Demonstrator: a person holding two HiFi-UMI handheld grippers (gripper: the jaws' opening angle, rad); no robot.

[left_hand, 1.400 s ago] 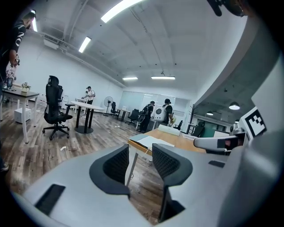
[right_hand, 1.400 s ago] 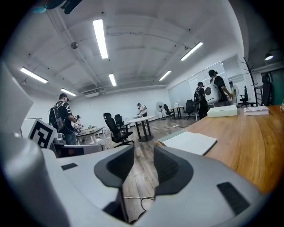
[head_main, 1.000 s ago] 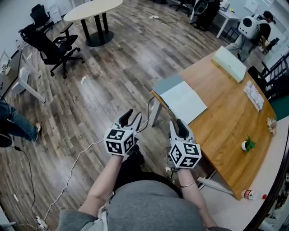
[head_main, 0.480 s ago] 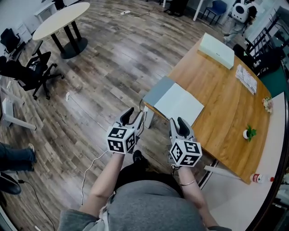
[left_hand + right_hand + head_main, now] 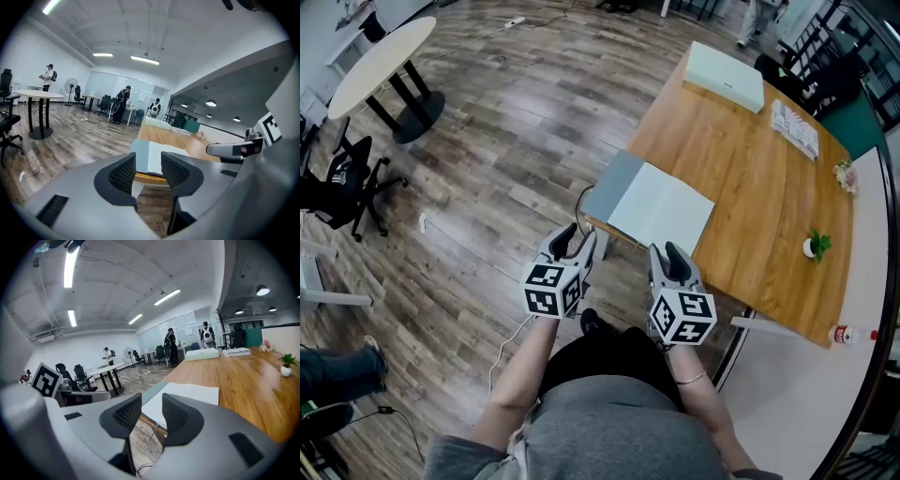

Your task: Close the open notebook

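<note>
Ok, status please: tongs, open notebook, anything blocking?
Left tongs and right tongs open, empty, short of the wooden table. White-paged notebook with grey cover lies open at the near corner. Nothing on it.

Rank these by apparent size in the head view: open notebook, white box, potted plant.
1. open notebook
2. white box, which sits farther from the camera, so it may look smaller than it is
3. potted plant

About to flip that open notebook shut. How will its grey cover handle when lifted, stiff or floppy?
Probably fairly stiff: the grey cover lies flat with straight edges. The notebook looks thin, so likely light, and it may slide on the smooth wooden table when nudged.
</note>
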